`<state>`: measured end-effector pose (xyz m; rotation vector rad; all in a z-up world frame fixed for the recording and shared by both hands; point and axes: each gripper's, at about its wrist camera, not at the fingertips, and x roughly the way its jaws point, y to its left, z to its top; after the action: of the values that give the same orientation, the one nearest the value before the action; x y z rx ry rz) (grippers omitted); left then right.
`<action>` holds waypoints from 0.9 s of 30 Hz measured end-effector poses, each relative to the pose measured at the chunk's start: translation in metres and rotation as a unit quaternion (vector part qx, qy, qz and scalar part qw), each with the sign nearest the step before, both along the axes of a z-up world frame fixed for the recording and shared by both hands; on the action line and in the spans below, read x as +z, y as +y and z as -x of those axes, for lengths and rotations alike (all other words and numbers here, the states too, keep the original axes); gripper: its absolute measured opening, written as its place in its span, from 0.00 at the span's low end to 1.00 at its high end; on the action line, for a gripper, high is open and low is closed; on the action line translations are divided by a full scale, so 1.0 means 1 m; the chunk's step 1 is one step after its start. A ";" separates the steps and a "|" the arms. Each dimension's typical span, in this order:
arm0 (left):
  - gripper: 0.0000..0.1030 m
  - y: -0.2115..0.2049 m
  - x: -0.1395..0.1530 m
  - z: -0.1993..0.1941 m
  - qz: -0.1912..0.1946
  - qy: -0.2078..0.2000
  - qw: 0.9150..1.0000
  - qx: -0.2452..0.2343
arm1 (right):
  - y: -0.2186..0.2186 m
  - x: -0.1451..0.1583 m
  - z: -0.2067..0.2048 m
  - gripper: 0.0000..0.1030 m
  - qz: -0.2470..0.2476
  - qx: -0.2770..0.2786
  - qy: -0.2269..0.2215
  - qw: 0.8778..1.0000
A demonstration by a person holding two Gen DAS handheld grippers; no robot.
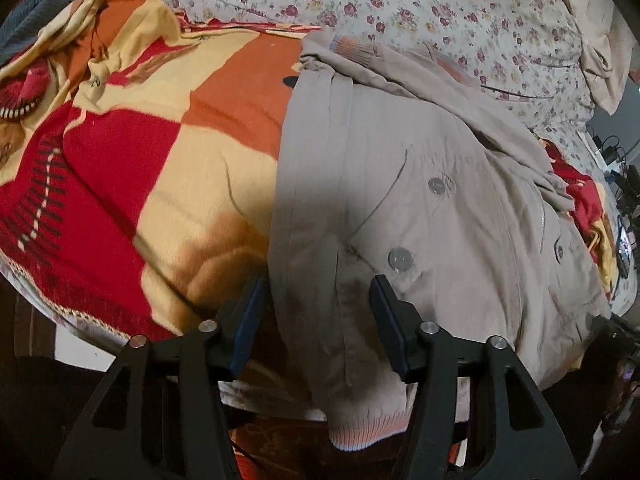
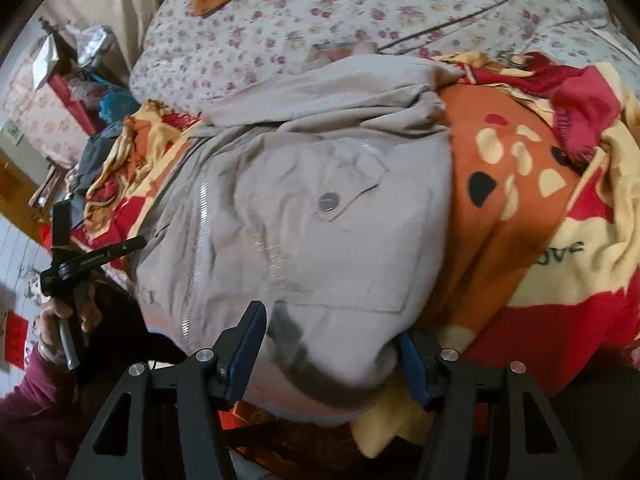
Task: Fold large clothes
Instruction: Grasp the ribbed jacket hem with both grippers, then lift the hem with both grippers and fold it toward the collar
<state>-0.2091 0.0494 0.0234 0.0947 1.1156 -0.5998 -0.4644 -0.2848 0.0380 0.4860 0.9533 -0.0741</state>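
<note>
Left wrist view is showing the beige button-front cotton jacket point(image 1: 420, 200) lying spread on a red, orange and cream patterned fleece blanket point(image 1: 140, 160), which is covering a bed with a white sheet printed with small maroon flowers point(image 1: 400, 8) at the far side. The left gripper point(image 1: 320, 300) is hanging over the jacket's near left edge, its jaws standing partly open and straddling the folded-in sleeve, whose ribbed cuff point(image 1: 360, 432) is drooping off the near edge of the bed. The pads are not pressing the cloth, as far as I can judge.

Right wrist view is looking at the same jacket from its other side, with the silver zip point(image 2: 200, 240) running down on the left and a flapped pocket with one grey button point(image 2: 328, 202) in the middle. The right gripper point(image 2: 332, 328) is hovering at the near hem, jaws partly open with a bulge of beige fabric sitting between them; whether the right pad is touching the cloth I cannot tell. Far left in this view, a hand point(image 2: 60, 316) in a maroon sleeve is holding the other tool's handle.

Both tongs are probably lining up at the near corners so the lower half can be lifted and folded away evenly.
</note>
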 end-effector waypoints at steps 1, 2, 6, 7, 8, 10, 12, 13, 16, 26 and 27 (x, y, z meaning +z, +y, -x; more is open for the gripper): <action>0.54 0.003 -0.001 0.001 0.006 0.006 1.000 0.001 | 0.002 0.000 0.000 0.58 -0.006 0.008 -0.001 1.000; 0.54 0.007 -0.002 0.001 0.015 0.016 1.000 0.002 | 0.004 -0.001 0.001 0.58 -0.014 0.016 -0.003 1.000; 0.57 0.021 -0.014 0.001 0.062 0.077 0.995 0.008 | 0.004 -0.006 0.006 0.58 -0.042 0.026 -0.009 0.999; 0.57 0.023 -0.018 0.002 0.068 0.089 0.994 0.007 | 0.003 -0.009 0.006 0.58 -0.045 0.025 -0.005 0.999; 0.57 0.023 -0.020 0.003 0.067 0.092 0.993 0.005 | 0.003 -0.013 0.006 0.58 -0.040 0.024 0.002 0.999; 0.57 0.022 -0.017 0.010 0.063 0.073 0.995 -0.004 | 0.006 -0.018 0.003 0.58 -0.031 0.023 0.013 0.999; 0.57 0.018 -0.015 0.016 0.069 0.070 0.995 -0.021 | 0.009 -0.019 -0.001 0.58 -0.025 0.024 0.015 0.999; 0.57 0.016 -0.015 0.018 0.076 0.076 0.994 -0.031 | 0.010 -0.018 -0.003 0.58 -0.025 0.026 0.011 0.999; 0.57 0.011 -0.014 0.025 0.072 0.064 0.994 -0.042 | 0.017 -0.010 -0.004 0.58 -0.049 0.056 -0.008 0.997; 0.57 0.003 -0.024 0.035 0.071 0.075 0.992 -0.066 | 0.033 -0.013 -0.006 0.58 -0.060 0.100 -0.004 0.993; 0.57 0.005 -0.026 0.035 0.067 0.074 0.993 -0.067 | 0.036 -0.014 -0.007 0.58 -0.054 0.100 -0.004 0.993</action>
<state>-0.2443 0.0547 -0.0027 0.0086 1.2161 -0.8121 -0.4578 -0.2491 0.0244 0.4875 0.9975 0.1615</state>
